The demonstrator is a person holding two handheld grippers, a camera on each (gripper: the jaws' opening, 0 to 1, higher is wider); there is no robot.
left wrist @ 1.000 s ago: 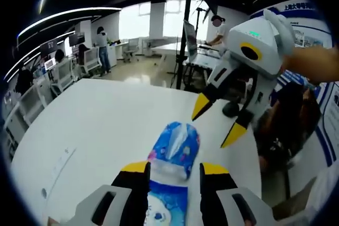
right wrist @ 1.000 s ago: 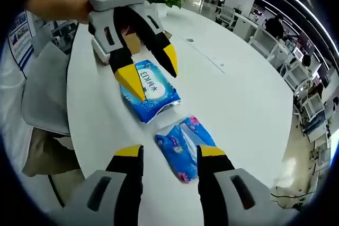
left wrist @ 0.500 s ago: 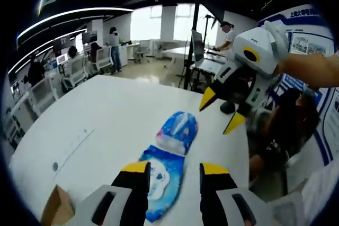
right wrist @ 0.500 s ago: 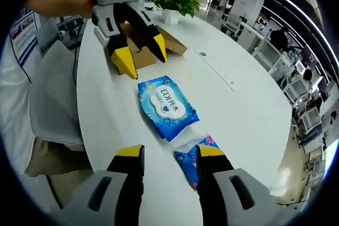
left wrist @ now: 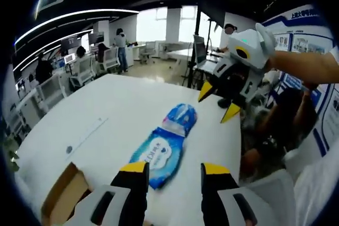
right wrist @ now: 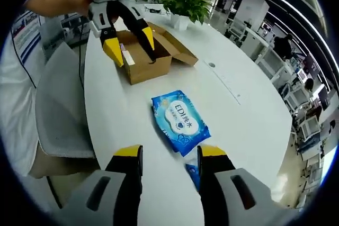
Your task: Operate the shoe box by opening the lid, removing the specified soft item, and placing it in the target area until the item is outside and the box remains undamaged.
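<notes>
Brown cardboard marks the shoe box (left wrist: 64, 198) at the lower left of the left gripper view, its flap open. To its right, in the middle of the frame, a blue wipes pack (left wrist: 157, 154) lies flat on the white table (left wrist: 95, 115), and a second blue pack (left wrist: 179, 119) sits just beyond it, touching or nearly touching its far end. The left gripper (left wrist: 175, 169) rises from the bottom edge with its yellow-tipped jaws spread and nothing between them. At the upper right, the right gripper (left wrist: 218, 103) hangs in the air above the table's far edge, jaws apart and empty.

In the right gripper view, the left gripper (right wrist: 128, 46) is at the upper left, jaws spread, held over the open box (right wrist: 151, 56). What is inside the box cannot be made out. The wipes pack (right wrist: 180, 121) lies in the centre, well apart from the box. The right gripper (right wrist: 168, 153) stands at the bottom, jaws spread, with a corner of the second pack (right wrist: 193, 174) showing beside its right jaw.

As a judgement: the lid is open, both soft packs are outside on the table, and the box looks undamaged, so the task appears nearly or fully finished.
</notes>
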